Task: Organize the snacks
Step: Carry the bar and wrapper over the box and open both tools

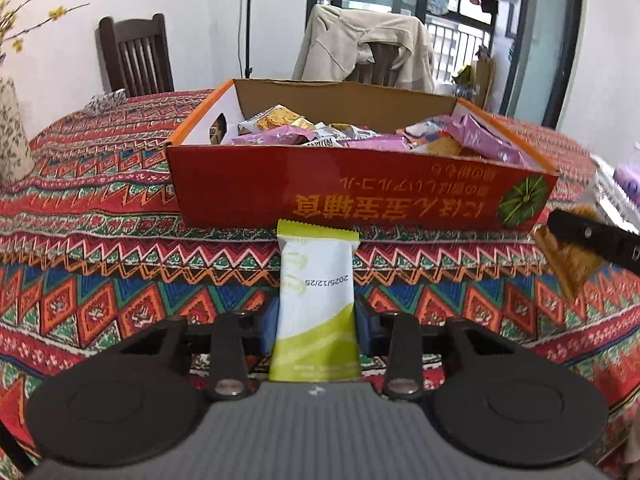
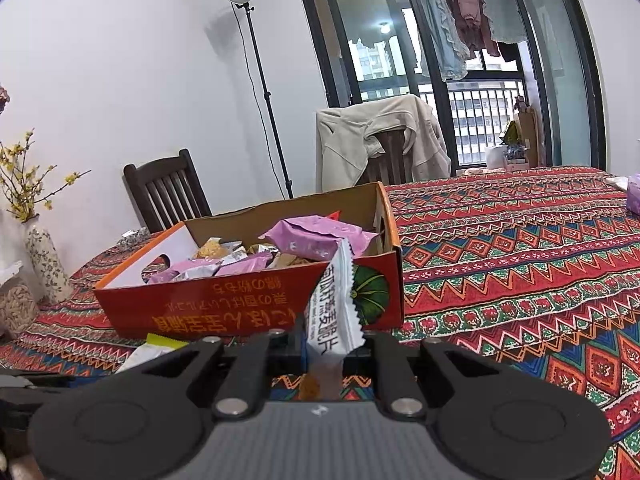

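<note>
An open red cardboard box [image 1: 360,196] holds several snack packets, pink and gold ones among them; it also shows in the right wrist view [image 2: 224,304]. My left gripper [image 1: 318,312] is shut on a white and green snack packet [image 1: 316,280], held just in front of the box's near wall. My right gripper [image 2: 326,344] is shut on a white and brown cracker packet [image 2: 334,308], held upright near the box's right front corner. That packet [image 1: 568,260] and a right finger [image 1: 592,236] show at the right of the left wrist view. The green packet [image 2: 160,348] shows at lower left of the right wrist view.
The table carries a patterned red cloth [image 2: 520,264]. A floral vase [image 2: 46,264] and a jar [image 2: 16,312] stand at the left. Two wooden chairs [image 2: 168,192], one draped with a beige jacket [image 2: 380,136], stand behind the table. A light stand [image 2: 264,92] is by the wall.
</note>
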